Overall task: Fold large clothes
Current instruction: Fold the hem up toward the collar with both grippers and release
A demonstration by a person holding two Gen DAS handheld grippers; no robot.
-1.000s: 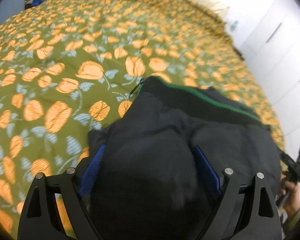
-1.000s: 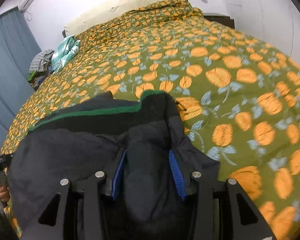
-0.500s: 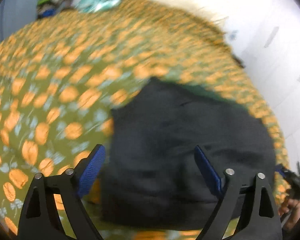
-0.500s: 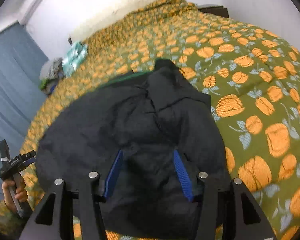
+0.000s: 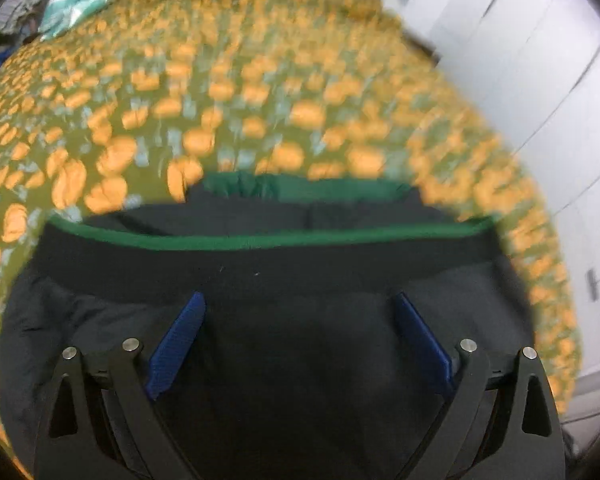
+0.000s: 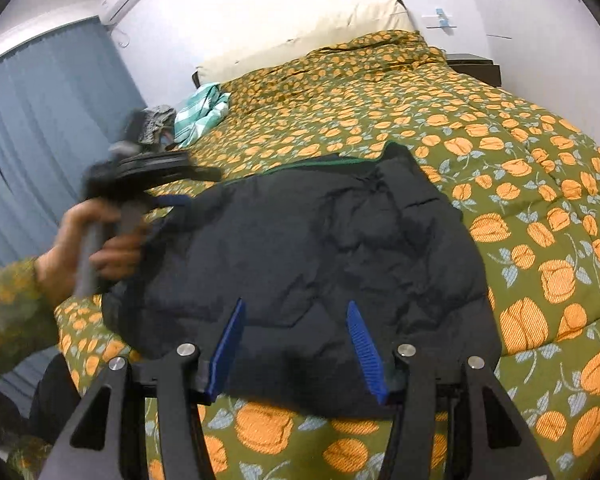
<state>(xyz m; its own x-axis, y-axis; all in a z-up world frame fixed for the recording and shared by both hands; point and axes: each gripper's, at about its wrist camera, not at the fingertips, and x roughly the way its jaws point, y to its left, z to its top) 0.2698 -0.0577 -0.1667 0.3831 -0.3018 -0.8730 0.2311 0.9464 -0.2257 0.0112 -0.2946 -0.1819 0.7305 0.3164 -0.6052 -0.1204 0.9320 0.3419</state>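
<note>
Padding makes the dark jacket (image 6: 300,248) look soft, bulky and fairly light; it will likely spring back unless pressed flat. It lies folded on the flowered bed (image 6: 540,168), green trim toward the pillow (image 6: 320,36). Left hand-held gripper (image 5: 300,336) is spreading wider above the jacket, gripping nothing; right hand-held gripper (image 6: 296,344) hovers parted, empty. Best holds: the jacket's near edge or corners.
</note>
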